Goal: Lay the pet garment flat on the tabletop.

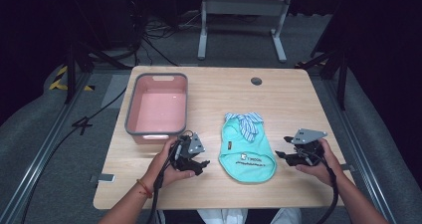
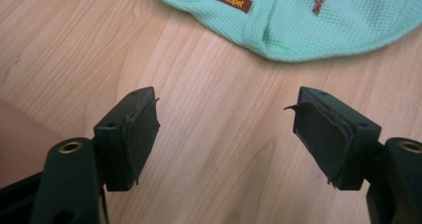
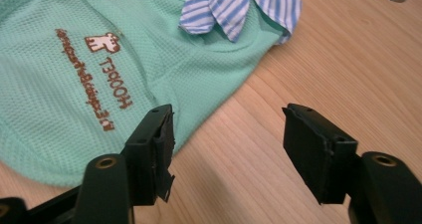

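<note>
Mint pet shirt (image 1: 247, 149) lies flat on the table (image 1: 298, 109), long axis running away from the person, striped collar (image 1: 245, 122) at the far end. Left gripper (image 1: 196, 164) just left of the hem, right gripper (image 1: 283, 155) just right; both jaws wide open, empty, about equally near.

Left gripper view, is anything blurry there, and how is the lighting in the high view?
Left gripper view: the jaws are soft, the mint garment and wood grain sharper. High view: the table is evenly lit, the surroundings dark, with a small glare spot in the pink basin.
</note>
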`<action>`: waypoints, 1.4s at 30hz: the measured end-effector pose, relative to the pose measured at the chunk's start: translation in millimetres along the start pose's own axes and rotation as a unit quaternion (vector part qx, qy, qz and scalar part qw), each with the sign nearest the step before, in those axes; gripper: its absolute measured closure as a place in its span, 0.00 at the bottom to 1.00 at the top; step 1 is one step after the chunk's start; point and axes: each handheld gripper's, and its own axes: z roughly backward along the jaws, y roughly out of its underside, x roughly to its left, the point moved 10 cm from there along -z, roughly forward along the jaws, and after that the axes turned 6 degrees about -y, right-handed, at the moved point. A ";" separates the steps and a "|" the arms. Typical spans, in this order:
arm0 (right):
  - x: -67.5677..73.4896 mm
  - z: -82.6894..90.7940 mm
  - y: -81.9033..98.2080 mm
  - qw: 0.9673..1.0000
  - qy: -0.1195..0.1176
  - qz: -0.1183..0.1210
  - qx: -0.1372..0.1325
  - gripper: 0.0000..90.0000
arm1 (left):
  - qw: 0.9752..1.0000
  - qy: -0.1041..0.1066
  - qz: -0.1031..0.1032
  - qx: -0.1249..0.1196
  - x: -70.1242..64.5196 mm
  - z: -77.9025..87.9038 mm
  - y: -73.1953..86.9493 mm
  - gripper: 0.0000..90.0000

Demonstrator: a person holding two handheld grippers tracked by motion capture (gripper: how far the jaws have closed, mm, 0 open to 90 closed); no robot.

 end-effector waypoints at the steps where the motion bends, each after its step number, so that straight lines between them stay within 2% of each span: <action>1: -1.2 2.2 1.8 1.000 0.002 -0.002 -0.001 0.41 | 1.000 -0.002 0.002 -0.002 0.4 2.0 1.8 0.29; 6: -7.0 14.3 13.8 1.000 0.014 -0.012 -0.001 0.37 | 1.000 -0.009 0.003 0.006 5.0 13.4 17.3 0.28; 16: -12.0 25.4 35.1 0.999 0.025 -0.023 0.002 0.35 | 1.000 -0.010 0.012 0.016 11.3 24.9 44.7 0.27; 25: -22.8 38.1 61.2 0.998 0.043 -0.048 0.006 0.34 | 0.999 -0.026 0.042 0.022 27.1 35.0 71.4 0.27; 27: -26.0 41.8 69.7 0.997 0.048 -0.060 0.004 0.34 | 0.998 -0.030 0.050 0.022 30.9 36.7 77.4 0.27; 31: -27.6 44.4 77.4 0.997 0.046 -0.068 -0.003 0.34 | 0.997 -0.042 0.061 0.029 38.3 39.8 89.9 0.27; 35: -30.4 47.8 91.4 0.995 0.052 -0.084 -0.004 0.33 | 0.996 -0.042 0.076 0.030 44.5 42.4 101.4 0.27; 37: -31.6 48.8 100.1 0.994 0.053 -0.094 -0.002 0.33 | 0.996 -0.044 0.076 0.031 47.2 43.3 105.7 0.26; 40: -34.0 52.2 113.0 0.993 0.055 -0.109 -0.004 0.33 | 0.995 -0.039 0.088 0.022 50.8 45.2 110.5 0.26; 42: -34.3 52.9 114.8 0.992 0.055 -0.115 -0.008 0.33 | 0.994 -0.037 0.096 0.020 52.4 45.2 114.3 0.26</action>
